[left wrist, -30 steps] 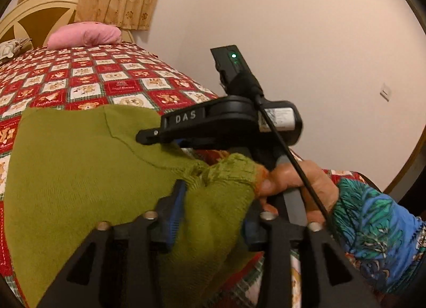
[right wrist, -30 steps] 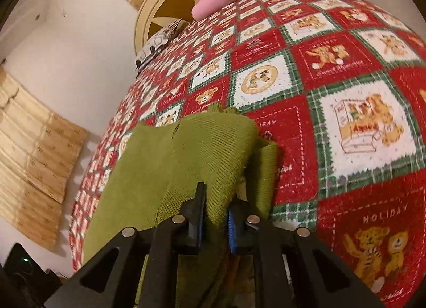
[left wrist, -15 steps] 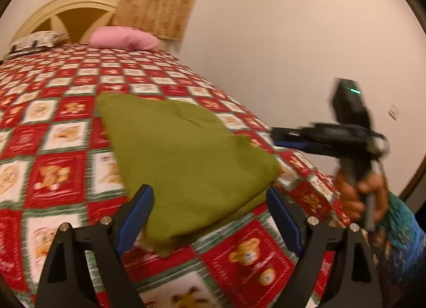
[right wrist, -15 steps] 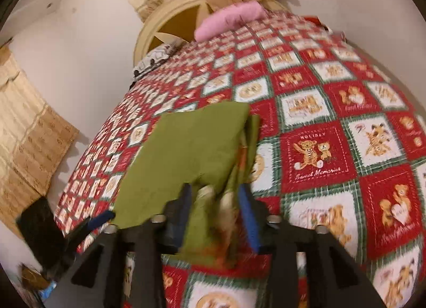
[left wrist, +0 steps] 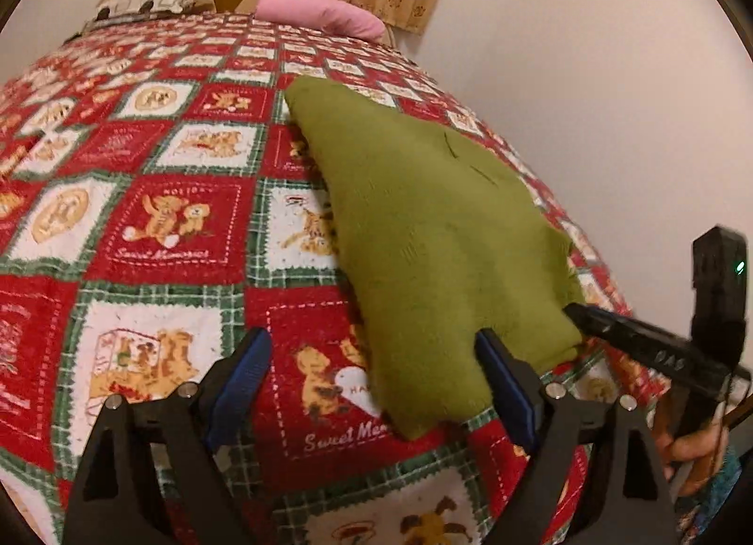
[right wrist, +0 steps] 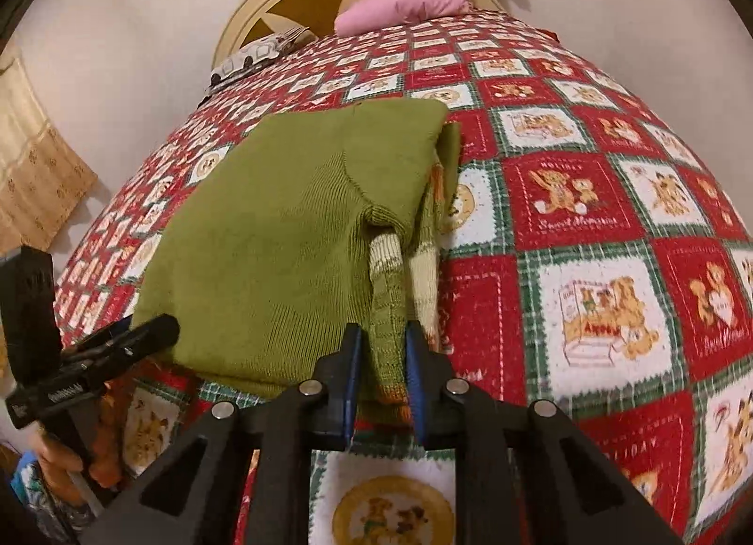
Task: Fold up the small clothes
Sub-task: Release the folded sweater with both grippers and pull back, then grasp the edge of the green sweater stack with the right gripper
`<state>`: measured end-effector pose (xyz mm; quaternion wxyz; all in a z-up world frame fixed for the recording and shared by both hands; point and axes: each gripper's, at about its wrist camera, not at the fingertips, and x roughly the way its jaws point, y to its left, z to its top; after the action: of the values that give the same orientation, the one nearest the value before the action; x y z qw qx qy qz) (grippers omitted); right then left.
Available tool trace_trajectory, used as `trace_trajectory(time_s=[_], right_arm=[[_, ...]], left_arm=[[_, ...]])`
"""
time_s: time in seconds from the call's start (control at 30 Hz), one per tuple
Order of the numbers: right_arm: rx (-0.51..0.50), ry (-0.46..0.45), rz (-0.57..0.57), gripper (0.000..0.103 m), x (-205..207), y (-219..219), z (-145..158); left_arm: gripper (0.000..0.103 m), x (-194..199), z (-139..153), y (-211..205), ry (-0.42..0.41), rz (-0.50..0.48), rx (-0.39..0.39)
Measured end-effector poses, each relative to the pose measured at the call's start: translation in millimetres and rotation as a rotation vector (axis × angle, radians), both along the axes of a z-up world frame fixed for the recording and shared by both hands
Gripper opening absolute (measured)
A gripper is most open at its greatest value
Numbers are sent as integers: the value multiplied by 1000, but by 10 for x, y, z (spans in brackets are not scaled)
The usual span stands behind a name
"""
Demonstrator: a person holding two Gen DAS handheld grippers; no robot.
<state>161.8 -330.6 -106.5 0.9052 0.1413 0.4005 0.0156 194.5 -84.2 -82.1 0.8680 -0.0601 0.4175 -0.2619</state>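
The folded green sweater lies on the quilt near the bed's foot edge. The left gripper hovers with jaws wide, holding nothing, its right finger beside the sweater's near corner. The right gripper has jaws narrow around a cuff at the sweater's near edge.

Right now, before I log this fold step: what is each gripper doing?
Left gripper: open, holding nothing, beside the green sweater.
Right gripper: part open around the sweater's cuff; whether it grips cannot be told.
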Motion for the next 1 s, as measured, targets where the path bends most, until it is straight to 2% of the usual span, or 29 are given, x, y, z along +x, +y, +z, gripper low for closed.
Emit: trace_trajectory(time_s=[0.1,0.3,0.47,0.53,0.6,0.63,1.0], right_arm=[[18,-1,-19,19,-84,-56,-15],[95,-16,-69,22,-420,-101,170],[116,-74,-113,23,-608,-113,343],[100,-84,-116,34,-607,-101,399],[85,-98,-121,49,-596,-88,455],[85,-105,-124,51,-593,-89,473],[118,-73,-154,52,-470,-227,309]], left_arm=[[90,-64,11,-2,-10,6,26],[91,-199,79,44,-43,9,95],[93,-226,189,7,-98,18,177],[93,-250,226,8,-122,19,206],[94,-254,275,5,-146,25,232],[95,-257,296,11,-157,28,240],[97,-135,461,74,-227,70,314]])
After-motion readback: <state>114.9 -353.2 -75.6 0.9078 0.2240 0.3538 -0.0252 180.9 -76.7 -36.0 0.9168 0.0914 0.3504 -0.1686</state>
